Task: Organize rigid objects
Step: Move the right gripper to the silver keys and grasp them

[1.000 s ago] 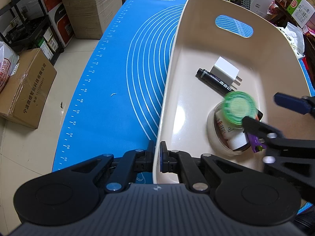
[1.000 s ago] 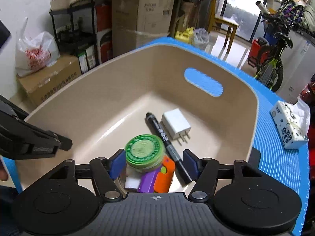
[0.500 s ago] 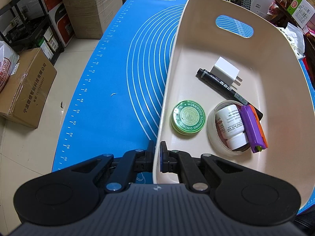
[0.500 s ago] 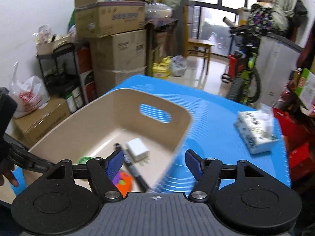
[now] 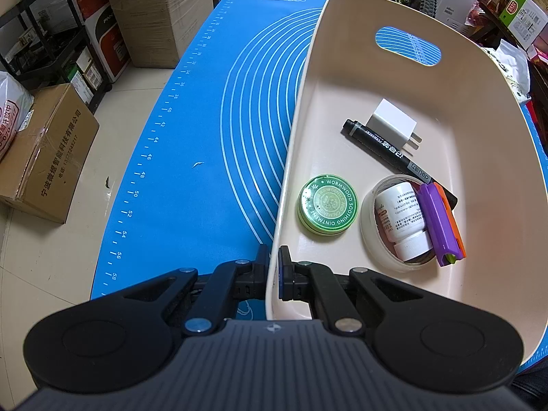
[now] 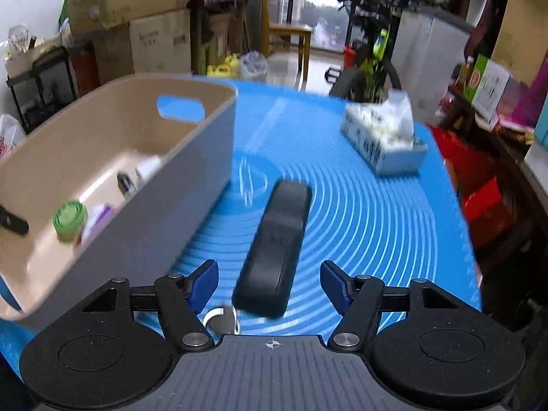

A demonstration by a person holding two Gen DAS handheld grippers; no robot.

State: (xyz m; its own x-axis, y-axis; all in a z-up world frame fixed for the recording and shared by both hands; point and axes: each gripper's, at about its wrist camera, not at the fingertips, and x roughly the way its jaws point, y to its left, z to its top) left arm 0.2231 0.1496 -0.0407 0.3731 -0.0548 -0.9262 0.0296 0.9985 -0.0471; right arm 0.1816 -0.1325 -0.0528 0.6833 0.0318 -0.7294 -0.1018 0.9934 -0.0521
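Observation:
A beige bin (image 5: pixel 496 109) stands on the blue mat (image 5: pixel 212 130). My left gripper (image 5: pixel 273 274) is shut on the bin's near left wall. Inside lie a green ointment tin (image 5: pixel 327 205), a tape roll (image 5: pixel 368 219) with a white bottle (image 5: pixel 402 221) in it, a purple and orange piece (image 5: pixel 441 224), a black marker (image 5: pixel 383 145) and a white charger (image 5: pixel 394 125). My right gripper (image 6: pixel 270 282) is open and empty above a black case (image 6: pixel 275 246) lying on the mat right of the bin (image 6: pixel 191 188). A small round metal thing (image 6: pixel 221 320) lies by the left finger.
A tissue pack (image 6: pixel 383 140) sits on the mat's far right. A clear disc (image 6: pixel 253 179) lies beyond the black case. Cardboard boxes (image 5: pixel 41 154) and shelves stand on the floor to the left, a bicycle (image 6: pixel 370 68) beyond the table.
My right gripper let go of the green tin, which now lies in the bin, then pulled out and swung right over the black case. My left gripper has not moved.

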